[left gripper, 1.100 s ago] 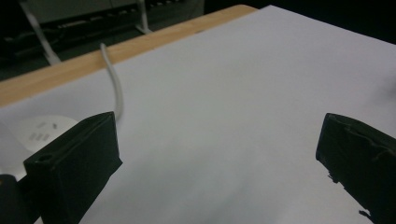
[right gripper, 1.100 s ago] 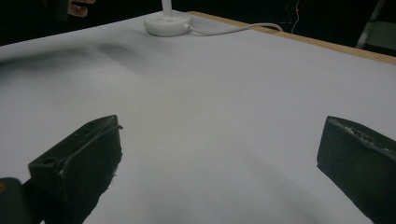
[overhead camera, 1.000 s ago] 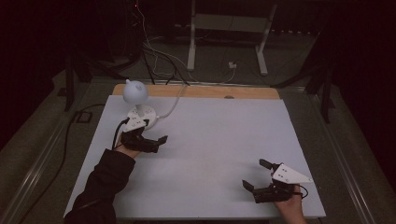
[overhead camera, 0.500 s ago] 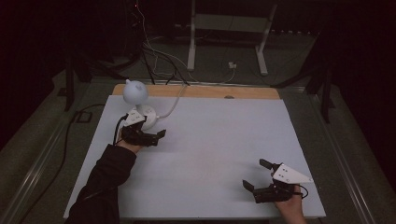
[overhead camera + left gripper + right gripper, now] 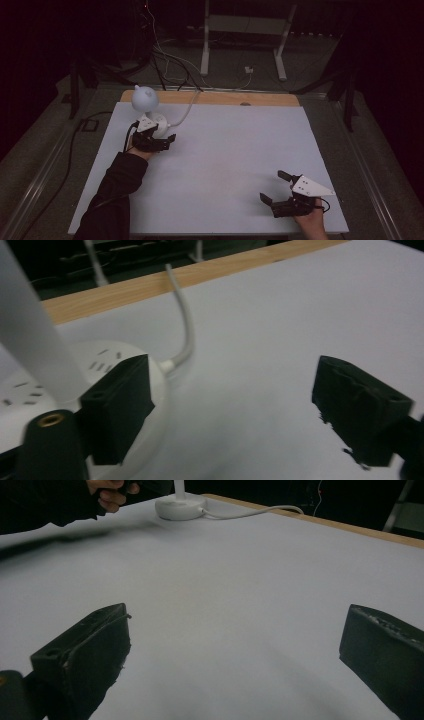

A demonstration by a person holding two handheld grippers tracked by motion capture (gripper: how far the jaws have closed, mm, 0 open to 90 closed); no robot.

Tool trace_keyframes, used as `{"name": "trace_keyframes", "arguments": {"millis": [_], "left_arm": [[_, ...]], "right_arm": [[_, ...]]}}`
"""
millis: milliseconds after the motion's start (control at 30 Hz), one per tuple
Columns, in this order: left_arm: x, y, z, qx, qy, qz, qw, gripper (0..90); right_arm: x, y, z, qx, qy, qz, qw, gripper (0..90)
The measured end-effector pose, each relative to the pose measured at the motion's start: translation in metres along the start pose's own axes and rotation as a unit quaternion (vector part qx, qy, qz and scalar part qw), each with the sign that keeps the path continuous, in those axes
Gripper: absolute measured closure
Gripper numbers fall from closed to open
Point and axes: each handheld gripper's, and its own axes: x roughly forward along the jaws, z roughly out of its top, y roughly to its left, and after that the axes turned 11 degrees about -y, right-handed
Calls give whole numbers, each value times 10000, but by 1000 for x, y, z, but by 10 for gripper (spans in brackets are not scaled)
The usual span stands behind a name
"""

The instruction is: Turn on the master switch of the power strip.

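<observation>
Beside L gripper: lamp, cable.

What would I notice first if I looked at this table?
Probably the little white lamp with its round head, standing at the far left of the white table, its cord trailing off the back edge. The left gripper is right by the lamp's round base, jaws wide open. The right gripper rests open at the near right corner, far from the lamp.
</observation>
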Motion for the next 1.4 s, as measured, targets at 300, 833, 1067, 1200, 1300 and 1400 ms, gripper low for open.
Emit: {"name": "trace_keyframes", "arguments": {"millis": [300, 833, 1067, 1200, 1300, 1400], "left_arm": [[5, 2, 1, 14, 25, 411, 9992, 483], [18, 13, 0, 141, 262, 1111, 9934, 852], [26, 18, -4, 137, 457, 1146, 9923, 900], [30, 19, -6, 227, 489, 1212, 9912, 900], [31, 19, -7, 307, 494, 1264, 9903, 900], [33, 19, -8, 387, 541, 1331, 9889, 900]], "right_arm": [[0, 1, 0, 37, -39, 66, 10000, 0], [0, 1, 0, 15, -39, 98, 9999, 0], [0, 0, -1, 22, -24, 106, 9999, 0], [0, 1, -1, 14, -22, 102, 9999, 0], [0, 1, -1, 14, -17, 102, 9999, 0], [1, 1, -1, 14, -6, 102, 9999, 0]]}}
